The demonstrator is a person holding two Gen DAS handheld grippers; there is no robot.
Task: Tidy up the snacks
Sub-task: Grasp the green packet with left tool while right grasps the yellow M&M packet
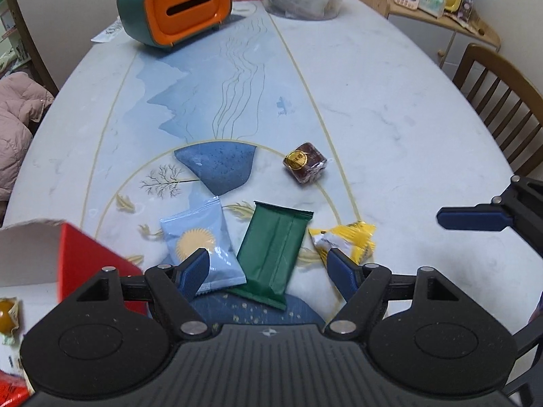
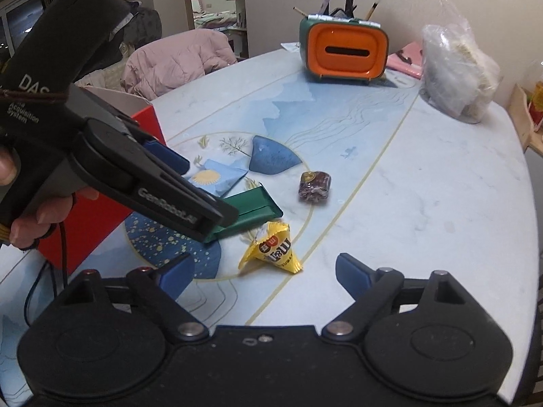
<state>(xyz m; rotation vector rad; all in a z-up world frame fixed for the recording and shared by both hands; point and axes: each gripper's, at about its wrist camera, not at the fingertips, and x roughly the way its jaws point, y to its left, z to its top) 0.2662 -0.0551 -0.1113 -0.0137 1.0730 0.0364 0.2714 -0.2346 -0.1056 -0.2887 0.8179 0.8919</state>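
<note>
The left gripper (image 1: 268,271) is held released over the green packet (image 1: 271,254); the right gripper (image 2: 264,273) is spread, ungrasping, near the yellow candy (image 2: 271,249).

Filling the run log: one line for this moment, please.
left hand-held gripper: open, over green packet | right hand-held gripper: open, near yellow packet | nothing held
</note>
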